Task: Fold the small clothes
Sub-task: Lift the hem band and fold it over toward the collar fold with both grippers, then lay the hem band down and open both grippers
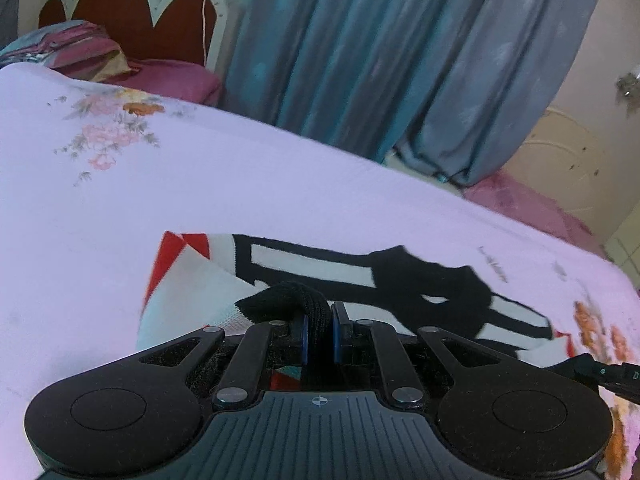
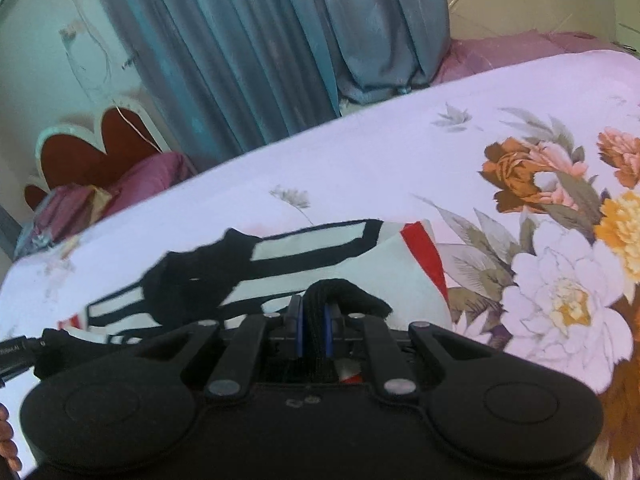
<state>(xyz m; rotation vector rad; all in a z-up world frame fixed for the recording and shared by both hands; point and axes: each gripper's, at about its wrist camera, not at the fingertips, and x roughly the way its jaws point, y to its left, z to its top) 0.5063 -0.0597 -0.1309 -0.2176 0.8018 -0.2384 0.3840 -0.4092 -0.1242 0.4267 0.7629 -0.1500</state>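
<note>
Pinching a black ribbed hem, the left gripper [image 1: 319, 320] has its blue-padded fingers [image 1: 305, 336] drawn narrow on one edge of the small garment [image 1: 304, 264], a white piece with black bands and red patches. Its body tilts downward toward the bed [image 1: 120, 200], over the floral sheet. The right gripper [image 2: 313, 320] takes the mirror pose (also angled down), its fingers [image 2: 329, 332] closed tight on the same black hem at the garment's other edge. The cloth between the two grips spreads out ahead of them across the sheet, its far edge lying flat, its near part lifted at the pads. Part of the other tool shows at the edge of each wrist view. A hand [image 2: 8, 444] shows at the lower left corner of the right wrist view. Blue curtains [image 1: 380, 60] hang beyond the bed, with a scalloped headboard [image 1: 132, 20] beside them.
</note>
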